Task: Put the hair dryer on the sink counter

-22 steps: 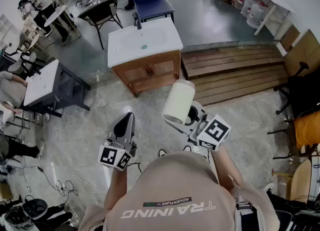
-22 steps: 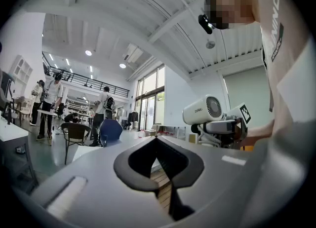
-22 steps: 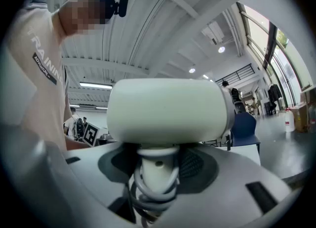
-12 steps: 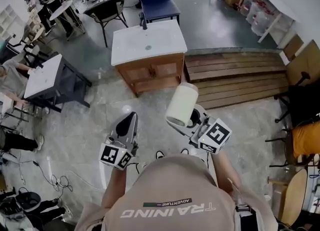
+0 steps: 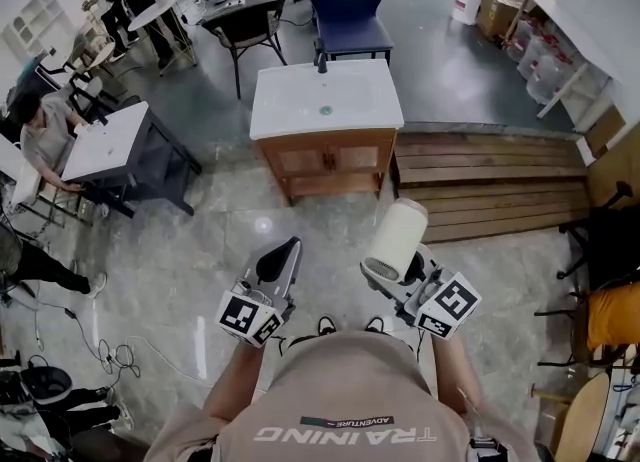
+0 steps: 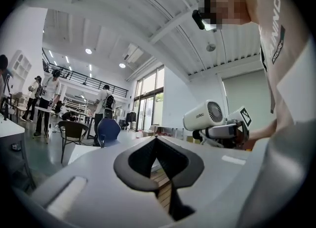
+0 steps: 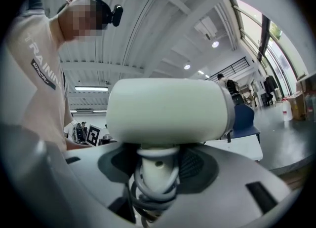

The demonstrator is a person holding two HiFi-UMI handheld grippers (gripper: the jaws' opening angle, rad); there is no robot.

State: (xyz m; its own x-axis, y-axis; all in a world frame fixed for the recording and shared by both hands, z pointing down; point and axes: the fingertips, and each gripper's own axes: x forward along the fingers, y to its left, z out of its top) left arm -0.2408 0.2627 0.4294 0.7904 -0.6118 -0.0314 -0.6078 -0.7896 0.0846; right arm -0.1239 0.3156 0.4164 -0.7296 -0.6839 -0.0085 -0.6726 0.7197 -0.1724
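The white hair dryer (image 5: 397,238) stands barrel-up in my right gripper (image 5: 396,270), which is shut on its handle. In the right gripper view the barrel (image 7: 168,109) lies across the top, and the cord is wound round the handle between the jaws of the right gripper (image 7: 158,168). My left gripper (image 5: 281,258) hangs beside it, shut and holding nothing; its pads meet in the left gripper view (image 6: 157,145), where the hair dryer (image 6: 205,116) shows at the right. The sink counter (image 5: 275,122), a white top with a basin on a wooden cabinet, stands ahead across the floor.
A blue chair (image 5: 348,0) stands behind the sink. Wooden planks (image 5: 490,185) lie on the floor to its right. On the left a person sits at a dark table with a white top (image 5: 108,145). Cables (image 5: 112,355) lie on the floor at the lower left.
The sink counter has come nearer and lower in the head view as the person walks towards it. Both grippers keep their pose, with the hair dryer still held.
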